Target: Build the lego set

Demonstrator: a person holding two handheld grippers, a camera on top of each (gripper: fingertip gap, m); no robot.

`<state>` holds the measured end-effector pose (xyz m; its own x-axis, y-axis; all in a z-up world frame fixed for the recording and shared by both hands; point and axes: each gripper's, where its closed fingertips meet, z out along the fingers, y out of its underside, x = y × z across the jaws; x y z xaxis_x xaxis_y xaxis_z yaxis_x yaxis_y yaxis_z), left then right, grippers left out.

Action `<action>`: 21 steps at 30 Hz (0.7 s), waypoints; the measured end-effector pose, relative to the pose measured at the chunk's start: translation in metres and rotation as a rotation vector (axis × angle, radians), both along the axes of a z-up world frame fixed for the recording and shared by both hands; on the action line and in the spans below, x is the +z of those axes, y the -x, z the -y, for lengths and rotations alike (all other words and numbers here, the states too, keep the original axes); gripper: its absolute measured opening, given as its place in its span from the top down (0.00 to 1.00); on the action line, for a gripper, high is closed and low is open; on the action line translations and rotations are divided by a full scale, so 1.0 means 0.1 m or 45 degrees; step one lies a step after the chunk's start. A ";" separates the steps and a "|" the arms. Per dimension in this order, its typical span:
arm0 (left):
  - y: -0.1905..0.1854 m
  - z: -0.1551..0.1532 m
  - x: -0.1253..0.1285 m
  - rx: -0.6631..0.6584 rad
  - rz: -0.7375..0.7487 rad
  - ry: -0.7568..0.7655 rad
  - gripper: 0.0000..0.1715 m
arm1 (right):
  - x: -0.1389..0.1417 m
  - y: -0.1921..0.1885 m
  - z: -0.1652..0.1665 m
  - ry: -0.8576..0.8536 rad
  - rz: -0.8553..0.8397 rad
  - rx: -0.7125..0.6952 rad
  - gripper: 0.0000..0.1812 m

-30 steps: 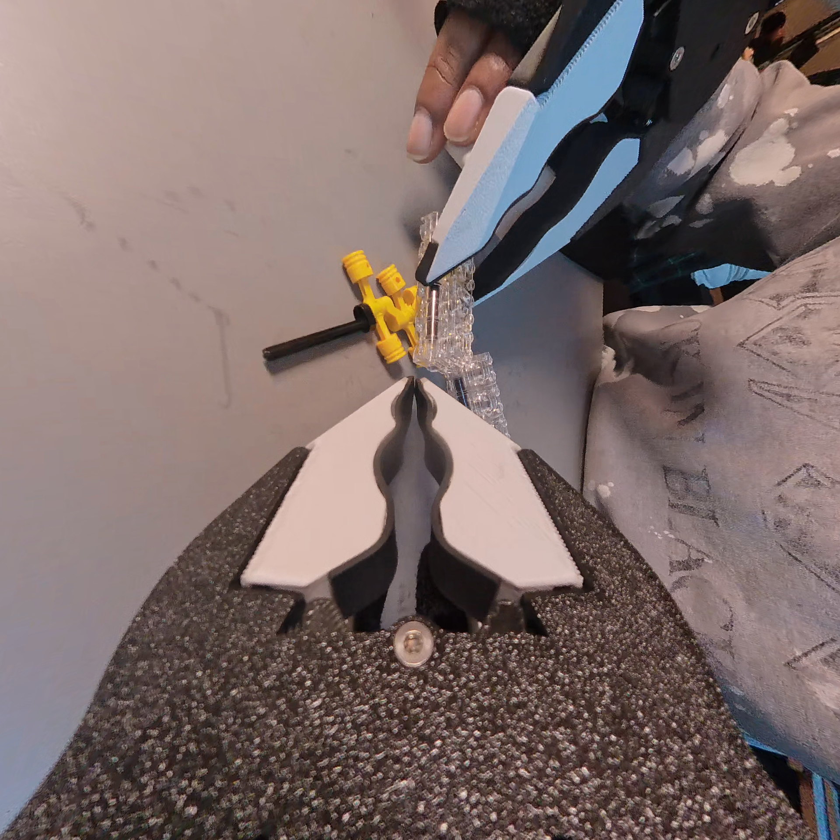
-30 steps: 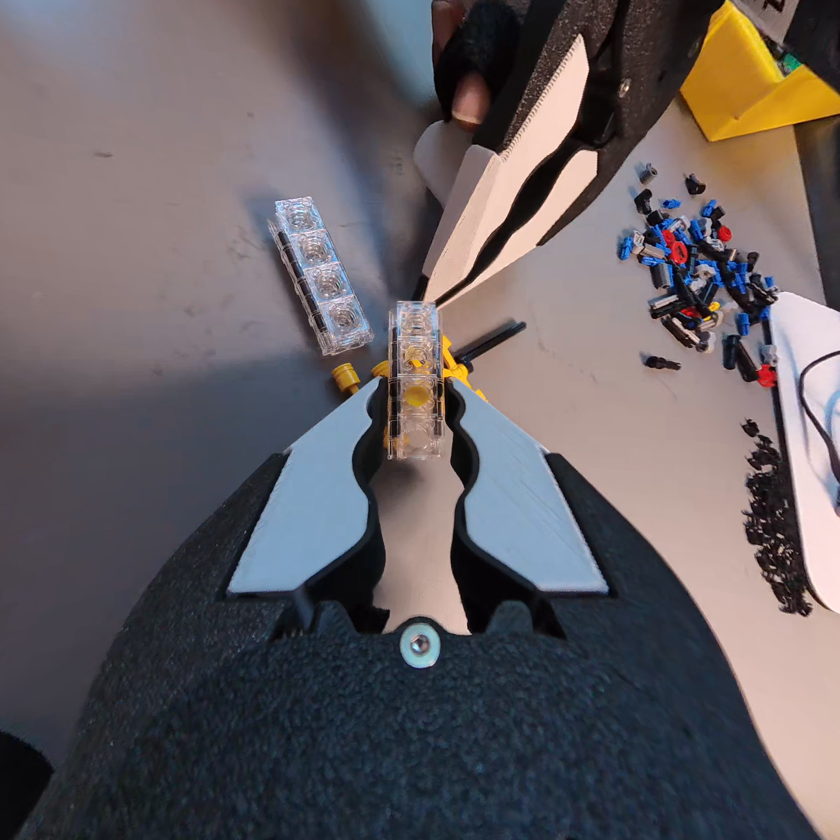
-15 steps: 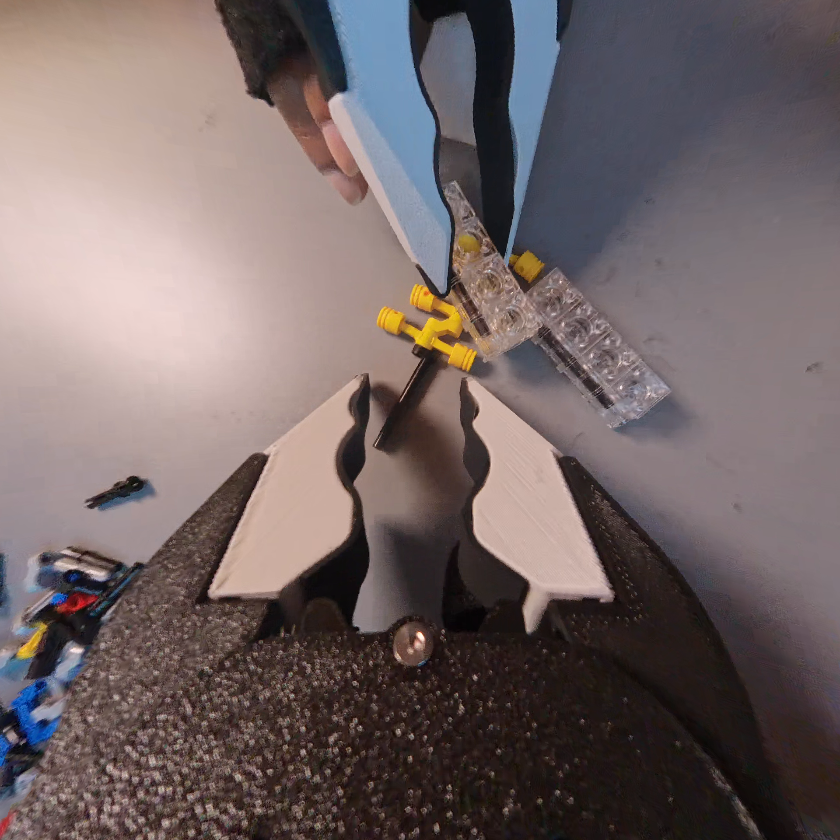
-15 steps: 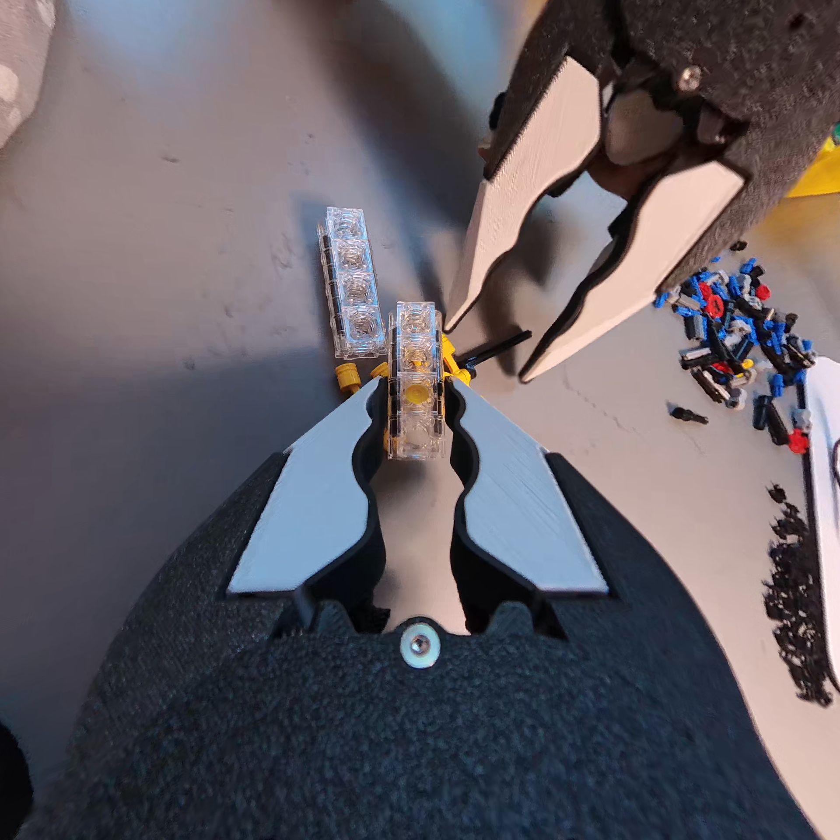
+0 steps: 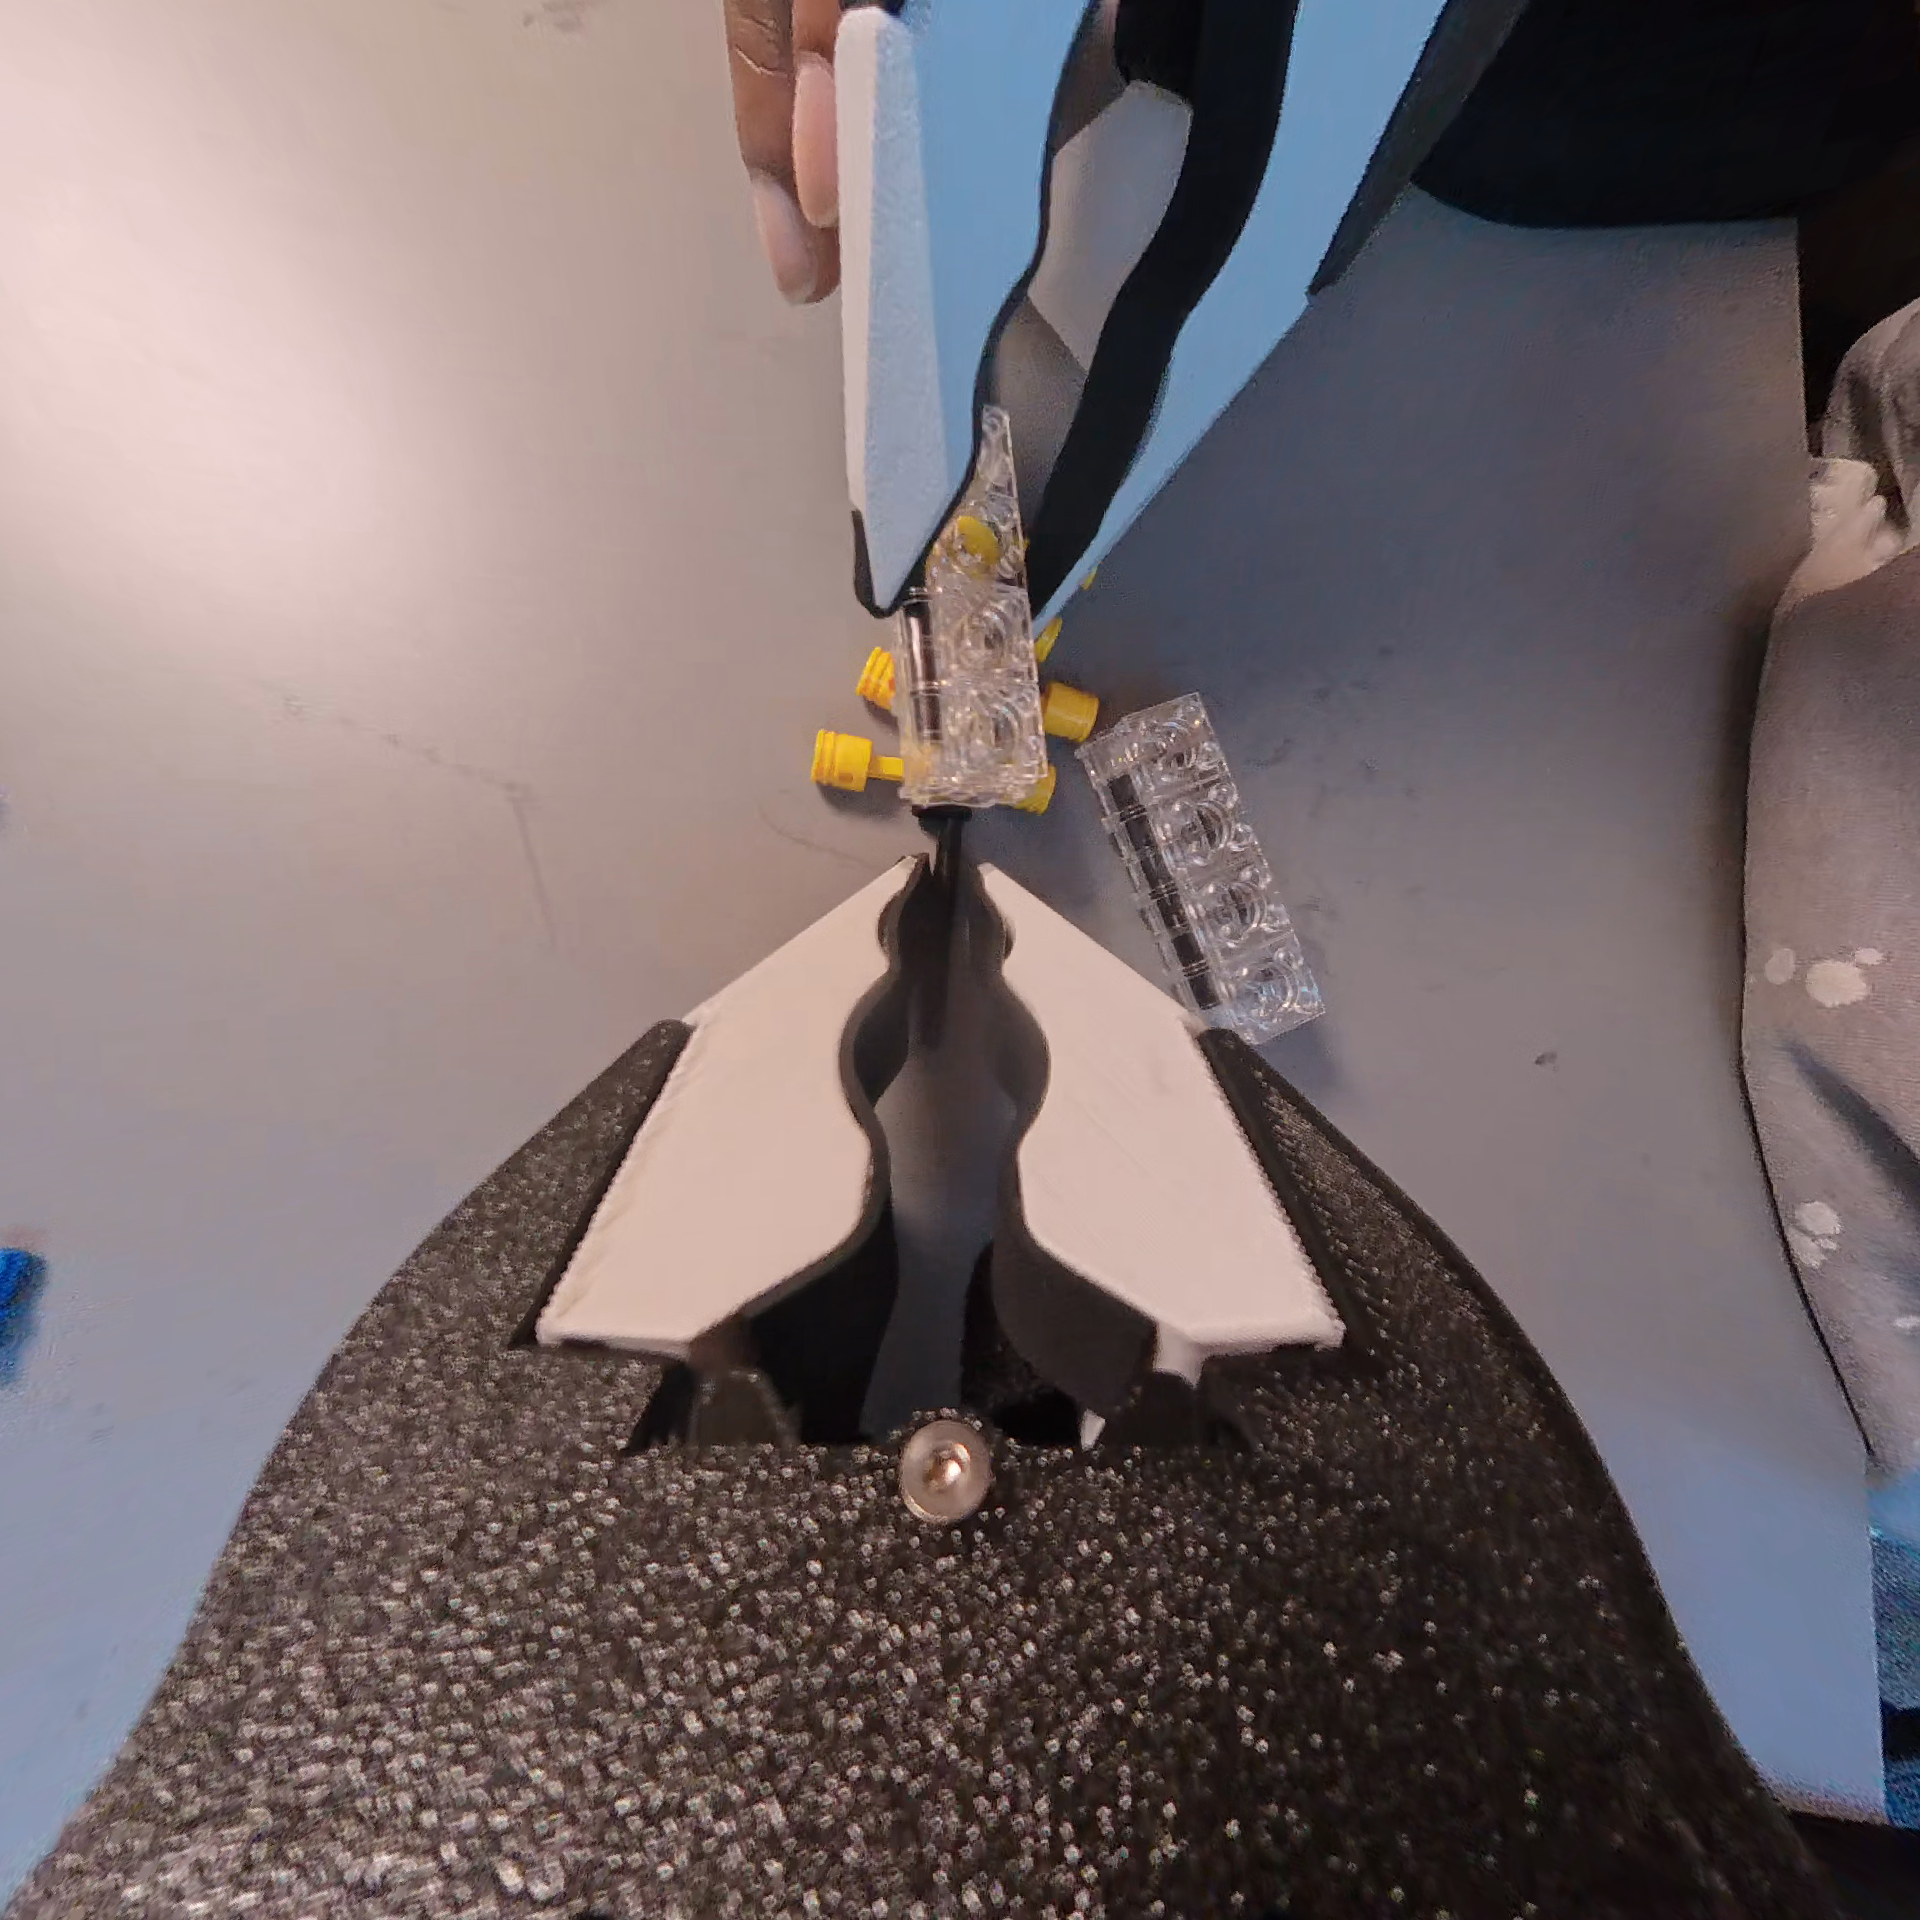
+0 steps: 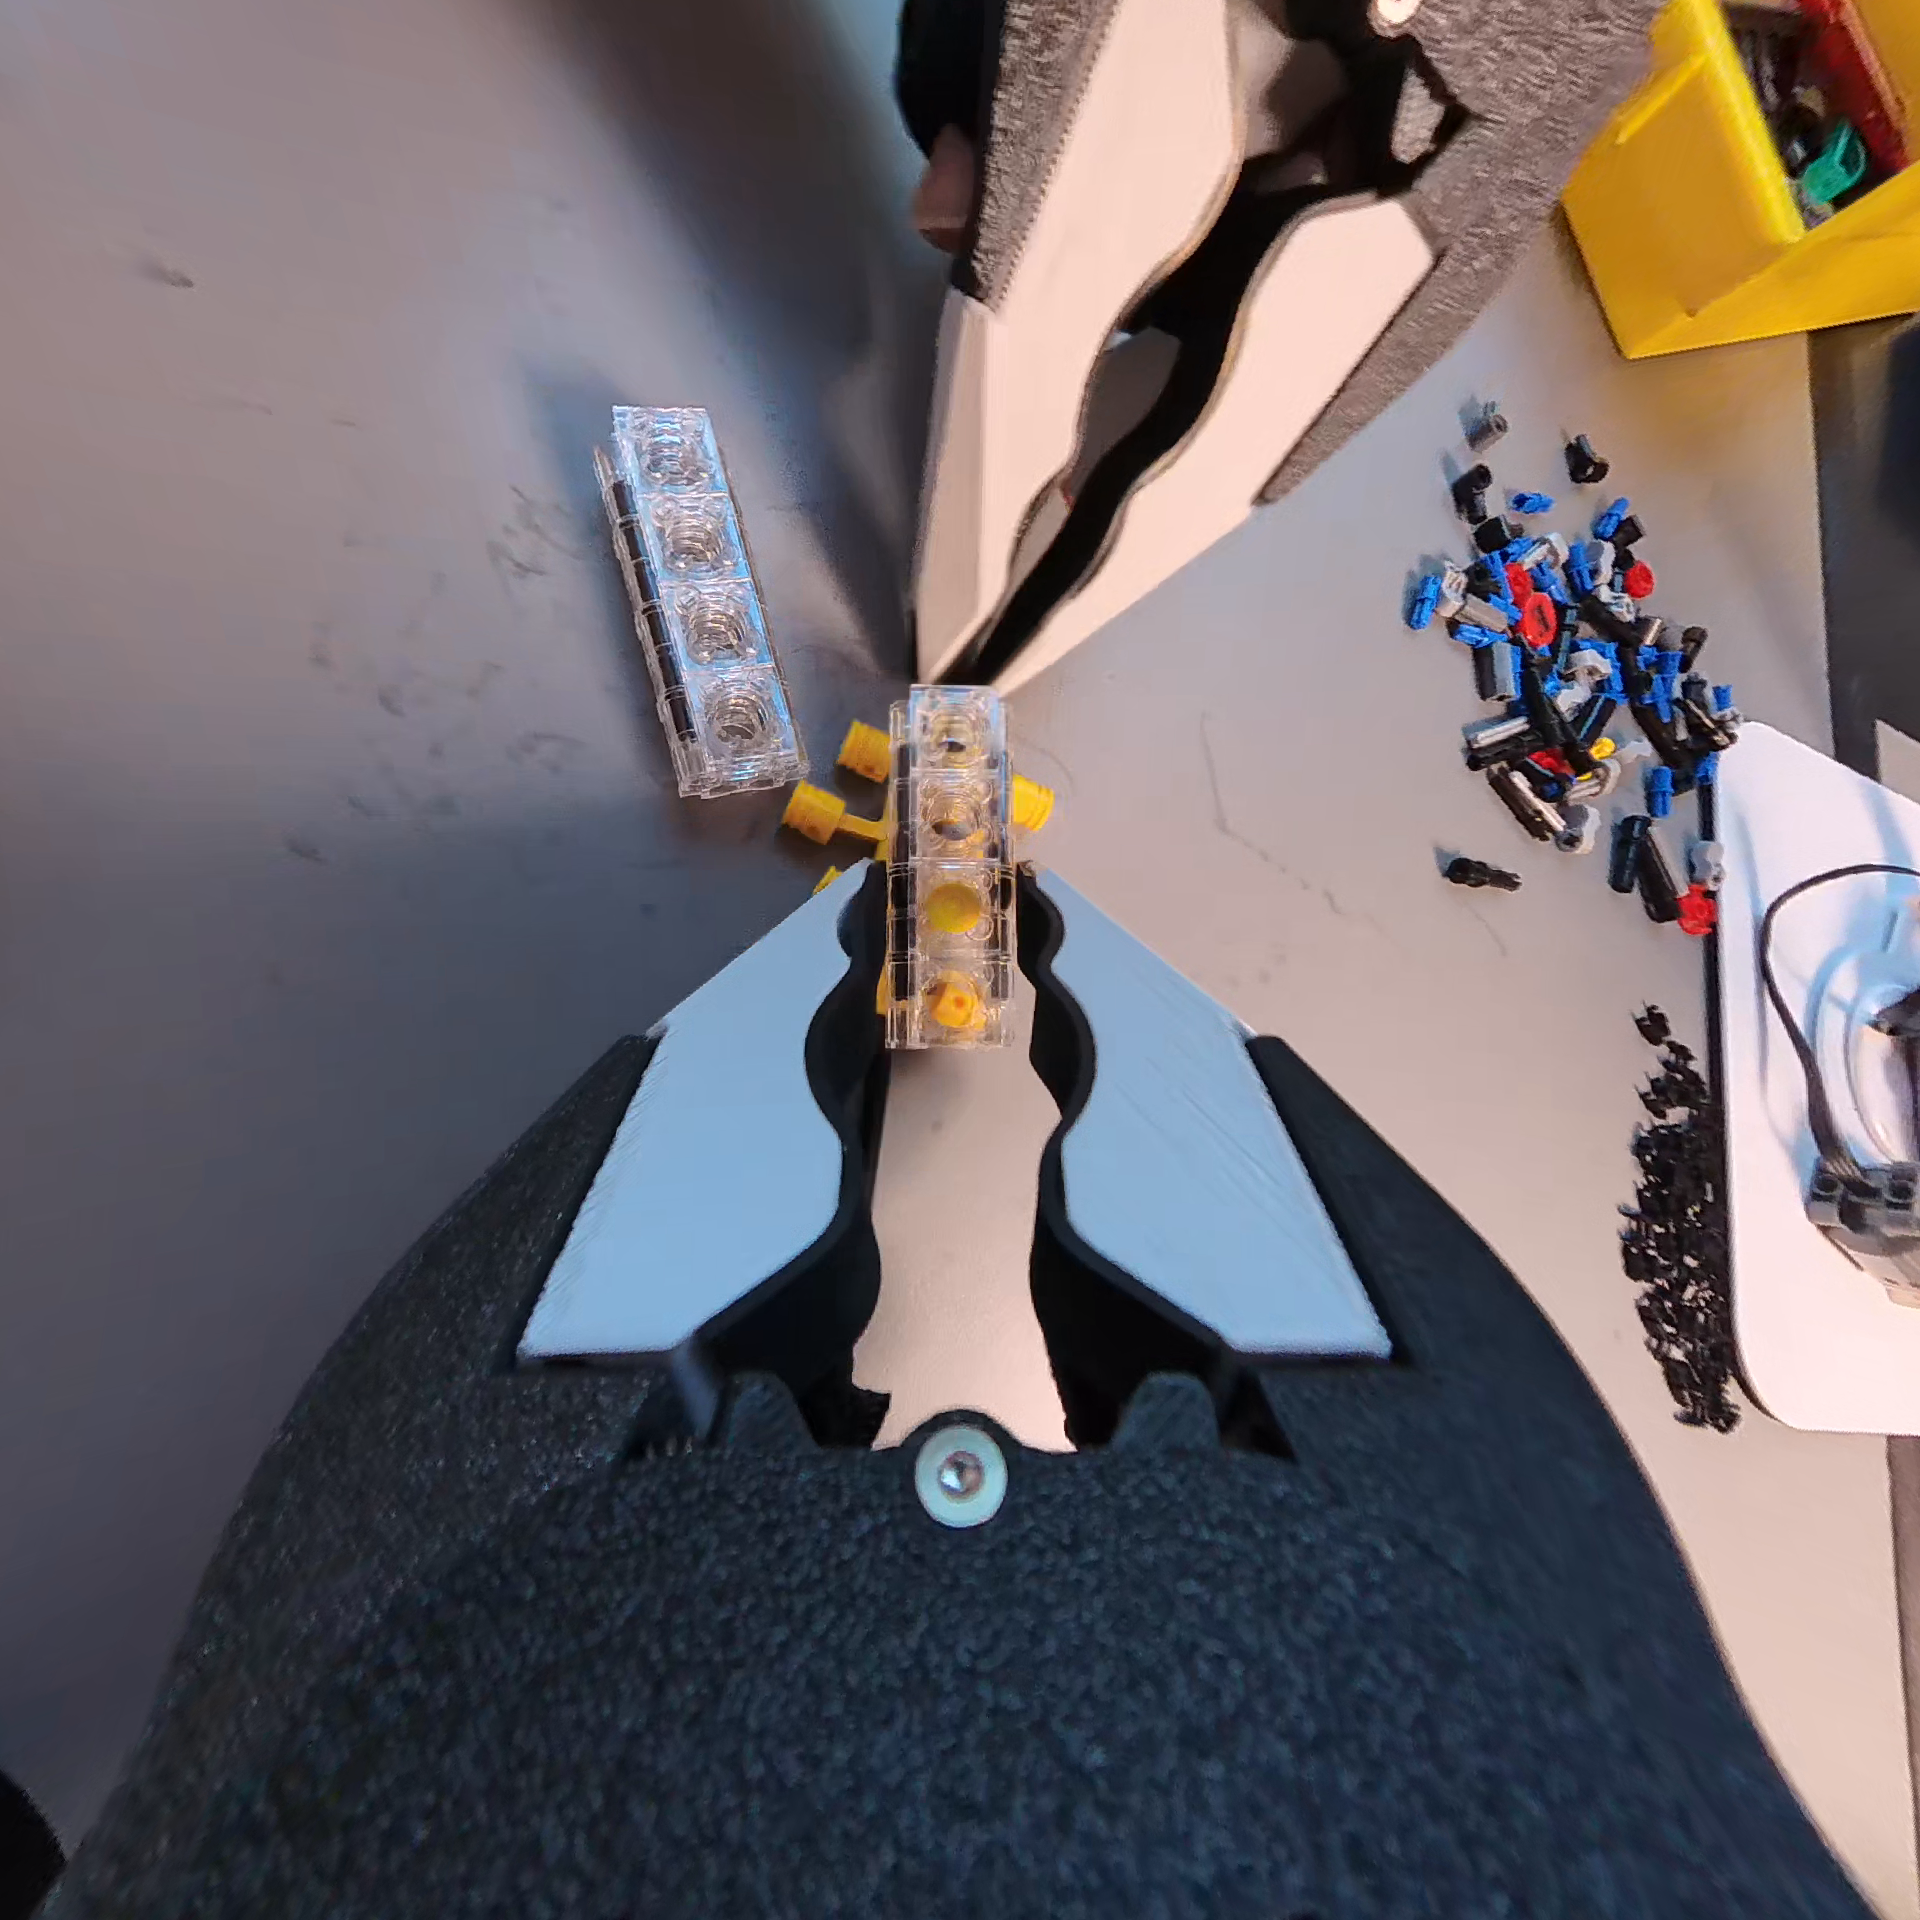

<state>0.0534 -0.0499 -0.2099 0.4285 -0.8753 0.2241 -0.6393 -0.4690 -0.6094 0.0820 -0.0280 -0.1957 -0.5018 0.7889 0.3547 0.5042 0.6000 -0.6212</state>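
Your left gripper now pinches the black rod, at 12 o'clock | right gripper clamps the clear block | pushing together looks next.

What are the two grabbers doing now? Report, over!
Right gripper shut on clear block with yellow pistons. Left gripper pinching black axle. Spare clear block lies beside.

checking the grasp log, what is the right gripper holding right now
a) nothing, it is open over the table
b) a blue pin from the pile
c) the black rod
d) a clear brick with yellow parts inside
d: in the right wrist view the right gripper has both fingers pressed on the sides of the clear brick, with yellow parts showing through it.
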 end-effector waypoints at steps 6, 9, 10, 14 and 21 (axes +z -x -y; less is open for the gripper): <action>-0.02 0.10 0.00 0.078 0.002 -0.081 0.94 | 0.00 -0.03 0.00 -0.073 0.012 -0.022 0.87; -0.05 0.08 0.02 0.065 -0.005 -0.194 0.87 | 0.00 -0.03 0.02 -0.058 0.015 -0.015 0.87; -0.08 0.07 0.03 0.060 0.002 -0.236 0.86 | 0.00 -0.03 0.02 -0.039 0.009 -0.013 0.87; -0.15 0.03 0.01 0.023 0.005 -0.361 0.81 | 0.00 -0.03 0.03 0.075 -0.019 -0.001 0.87; -0.19 0.00 0.02 -0.041 0.064 -0.460 0.82 | 0.00 -0.07 0.00 0.164 -0.015 0.027 0.87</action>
<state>0.0727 -0.0497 -0.2079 0.3955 -0.9148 -0.0818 -0.6156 -0.1979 -0.7628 0.0887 -0.0280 -0.1953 -0.5150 0.8177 0.2572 0.4846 0.5252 -0.6995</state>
